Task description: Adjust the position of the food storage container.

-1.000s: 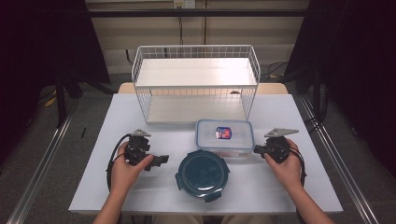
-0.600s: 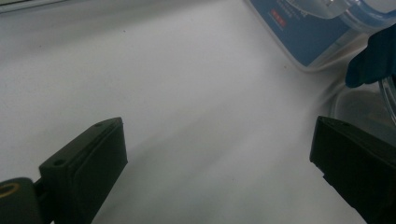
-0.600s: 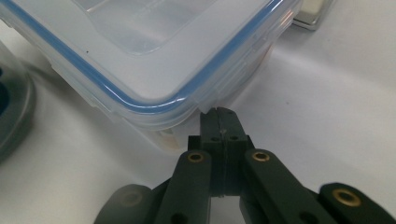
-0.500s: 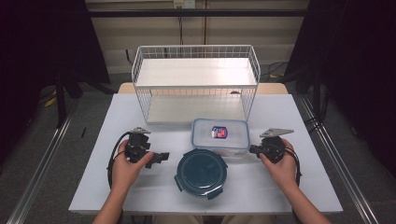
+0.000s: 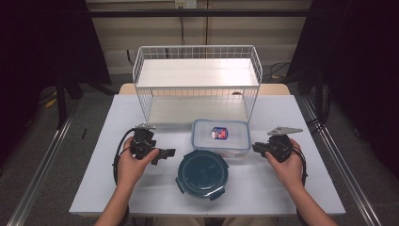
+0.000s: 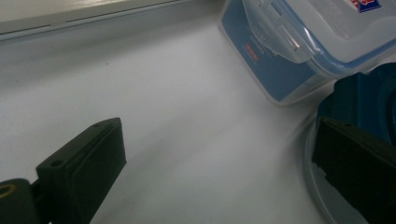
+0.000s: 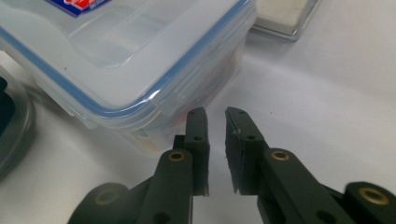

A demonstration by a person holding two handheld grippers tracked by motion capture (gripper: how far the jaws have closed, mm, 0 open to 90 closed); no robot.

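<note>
Two lidded containers are sitting at the middle of the white table, within reach of both hands: a clear rectangular food box with a blue seal just in front of the white wire shelf rack, and a dark round clip-lid container touching its front edge. The left gripper is resting low beside the round container, jaws spread wide and holding nothing. The right gripper is pointing at the box's near corner, jaws almost closed with a narrow gap, empty, probably lining up to nudge the box.
</note>
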